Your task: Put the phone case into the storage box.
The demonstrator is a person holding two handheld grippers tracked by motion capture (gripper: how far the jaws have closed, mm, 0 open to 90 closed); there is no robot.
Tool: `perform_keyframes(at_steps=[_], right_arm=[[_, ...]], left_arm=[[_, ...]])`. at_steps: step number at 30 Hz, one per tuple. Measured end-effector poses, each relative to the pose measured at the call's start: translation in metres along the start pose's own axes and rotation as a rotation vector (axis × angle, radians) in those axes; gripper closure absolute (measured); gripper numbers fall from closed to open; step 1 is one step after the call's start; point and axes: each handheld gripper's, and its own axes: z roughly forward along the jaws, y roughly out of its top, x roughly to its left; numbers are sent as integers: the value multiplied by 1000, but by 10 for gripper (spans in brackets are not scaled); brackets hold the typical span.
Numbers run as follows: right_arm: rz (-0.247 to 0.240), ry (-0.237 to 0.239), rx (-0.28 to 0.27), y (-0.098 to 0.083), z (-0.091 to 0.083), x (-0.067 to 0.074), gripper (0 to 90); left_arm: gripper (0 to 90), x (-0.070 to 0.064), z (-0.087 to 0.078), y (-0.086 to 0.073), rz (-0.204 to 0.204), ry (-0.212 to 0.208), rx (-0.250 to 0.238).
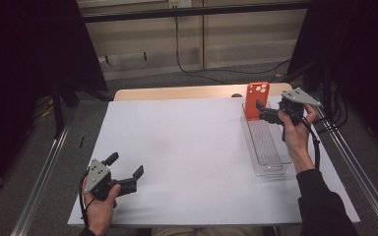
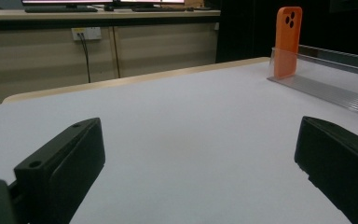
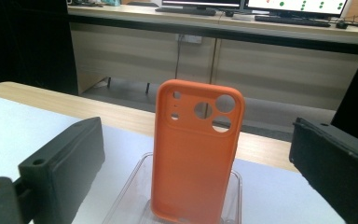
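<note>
**Orange case upright in the tray, jaws spread around it**

Black fingers (image 3: 60,163) of the right gripper (image 1: 267,114) stand wide apart in the right gripper view, one on each side of the orange phone case (image 3: 196,154), with clear air between each pad and the case's edges. Nothing is clamped. The case stands upright on its short end, camera cut-outs at the top, at the far end of the clear plastic tray (image 1: 270,152).

Seen from above, the right gripper sits just beside the case (image 1: 256,101), pointing at it from the person's right, over the tray's far half. The tray is a long, narrow, ribbed trough lying lengthwise near the right edge of the white mat (image 1: 187,147); apart from the case, it holds nothing that I can make out.

Well apart, at the near left of the mat, the left gripper (image 1: 127,173) rests low with its fingers also spread wide and nothing between them.

My reading: the case is seated in the tray but no grip is on it, so either closing on it to lift, or backing off, remains.
</note>
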Motion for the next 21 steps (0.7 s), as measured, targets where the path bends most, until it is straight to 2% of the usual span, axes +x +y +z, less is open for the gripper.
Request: perform_keyframes(at_steps=[3, 10, 21], right_arm=[[-1, 6, -17, -2, -5, 1, 30], [-16, -18, -25, -5, -16, 3, 28], [-17, 0, -55, -10, -39, 9, 10]], left_arm=[[16, 0, 0, 0, -3, 2, -4], [16, 0, -1, 0, -3, 1, -6], [16, -1, -1, 1, -6, -2, -10]])
